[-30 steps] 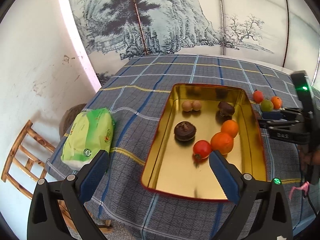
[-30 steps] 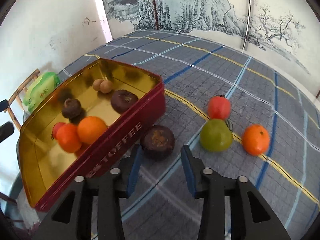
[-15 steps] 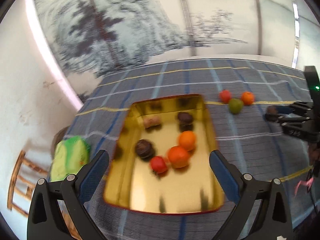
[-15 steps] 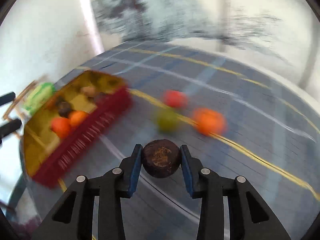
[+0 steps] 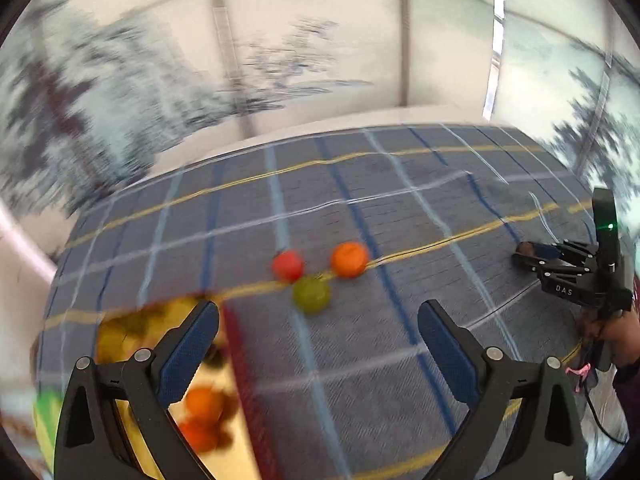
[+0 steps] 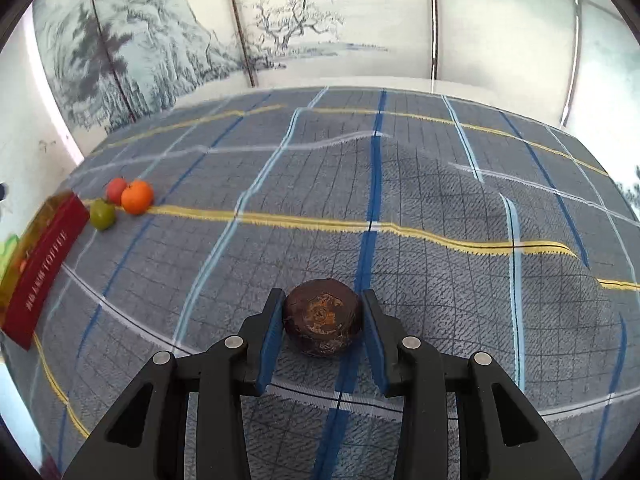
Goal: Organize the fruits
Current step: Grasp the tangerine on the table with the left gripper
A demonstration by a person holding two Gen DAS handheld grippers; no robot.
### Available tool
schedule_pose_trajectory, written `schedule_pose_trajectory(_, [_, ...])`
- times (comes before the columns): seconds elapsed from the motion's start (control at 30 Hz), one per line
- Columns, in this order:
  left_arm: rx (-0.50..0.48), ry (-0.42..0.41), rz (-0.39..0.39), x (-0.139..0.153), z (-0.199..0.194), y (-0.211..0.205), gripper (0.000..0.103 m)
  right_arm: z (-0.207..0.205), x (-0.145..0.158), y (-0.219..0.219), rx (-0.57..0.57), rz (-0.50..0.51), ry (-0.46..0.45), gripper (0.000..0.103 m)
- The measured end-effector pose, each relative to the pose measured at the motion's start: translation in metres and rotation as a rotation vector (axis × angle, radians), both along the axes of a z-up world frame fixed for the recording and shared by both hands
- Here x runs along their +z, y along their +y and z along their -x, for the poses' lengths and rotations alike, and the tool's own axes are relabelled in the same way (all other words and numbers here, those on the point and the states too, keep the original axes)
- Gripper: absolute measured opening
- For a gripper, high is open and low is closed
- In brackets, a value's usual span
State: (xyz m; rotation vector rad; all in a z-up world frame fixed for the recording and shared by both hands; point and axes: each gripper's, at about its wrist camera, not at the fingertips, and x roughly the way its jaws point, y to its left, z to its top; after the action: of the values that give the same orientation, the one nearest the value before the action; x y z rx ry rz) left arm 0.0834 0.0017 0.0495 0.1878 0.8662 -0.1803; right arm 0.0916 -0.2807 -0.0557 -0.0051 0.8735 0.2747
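Note:
My right gripper [image 6: 322, 314] is shut on a dark brown round fruit [image 6: 322, 322] and holds it over the checked cloth, far to the right of the tin. It shows at the right of the left wrist view [image 5: 528, 254]. My left gripper [image 5: 318, 330] is open and empty. Ahead of it lie a red fruit [image 5: 287, 266], an orange fruit [image 5: 349, 259] and a green fruit [image 5: 311, 294]. The same three show at the left of the right wrist view [image 6: 124, 202]. The red and gold tin [image 5: 240, 364] holds orange fruits [image 5: 203, 404] at lower left.
The table is covered by a grey-blue checked cloth [image 6: 400, 200] with a raised wrinkle across the middle. A painted landscape screen [image 6: 160, 52] stands behind the table. A green packet [image 5: 42, 420] lies left of the tin.
My right gripper closed on the dark fruit beside the tin and carried it far to the right. My left gripper swung right, from over the tin toward the three loose fruits.

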Motion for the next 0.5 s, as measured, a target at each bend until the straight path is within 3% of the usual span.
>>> schedule_pose_trajectory(0.2, [-0.114,0.082,-0.071,-0.036,-0.067,-0.04,0.093,-0.002,-0.004,-0.004,0.017,-0.043,0.021,0.039])
schedule_pose_trajectory(0.27, [-0.106,0.108,-0.11,-0.05,-0.083,-0.047,0.088,-0.001,-0.004,-0.007,0.018,-0.065,0.024,0.039])
schedule_pose_trajectory(0.4, [-0.077,0.155,-0.151,-0.075,-0.106,-0.047,0.087,-0.001,-0.005,-0.014,0.016,-0.117,0.031,0.039])
schedule_pose_trajectory(0.5, [-0.042,0.199,-0.122,-0.089,-0.118,-0.041,0.081,0.001,-0.005,-0.018,0.018,-0.144,0.034,0.039])
